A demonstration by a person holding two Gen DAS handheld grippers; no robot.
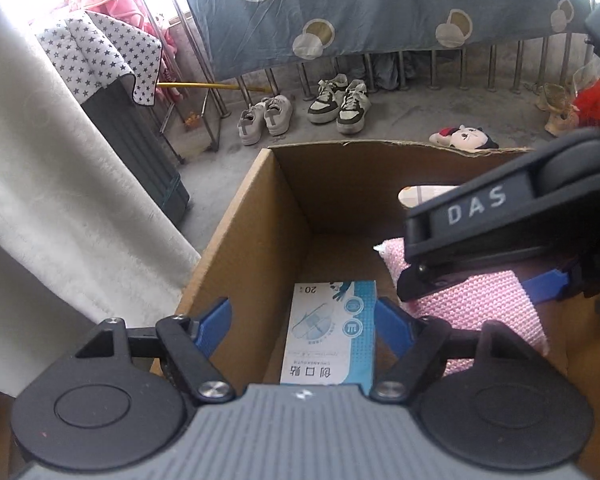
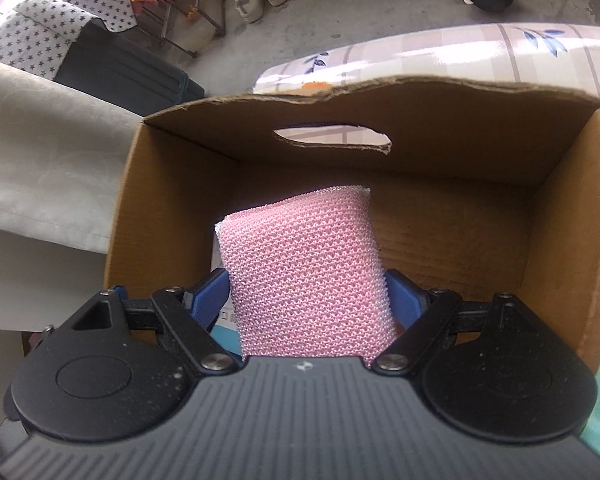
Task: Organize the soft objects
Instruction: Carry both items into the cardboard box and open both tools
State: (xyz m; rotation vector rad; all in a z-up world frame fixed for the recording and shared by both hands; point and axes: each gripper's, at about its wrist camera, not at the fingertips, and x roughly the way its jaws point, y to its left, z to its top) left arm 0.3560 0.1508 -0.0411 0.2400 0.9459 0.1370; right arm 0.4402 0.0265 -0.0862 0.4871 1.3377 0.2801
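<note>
So both grippers are angled down into the cardboard box, which sits on a desk with a floral plastic cover. The right gripper has its blue fingers spread wide but clamped on either side of a pink knitted pad, so that's a wide grasp, not an empty one. The pad stands up on edge inside the box, top end leaning toward the far wall with the torn handle hole. My guess is it's being lowered in and kept upright so it packs neatly beside what's already there.

The left gripper is over the left part of the box. Its fingers are spread, with a blue and white box of plasters between them. Looks like the pads sit at its edges, so I'd say it's gripping it, though the box may just be lying on the bottom, can't be fully sure.

Out on the floor there's a plush doll near two pairs of sneakers, probably another soft thing waiting its turn
</note>
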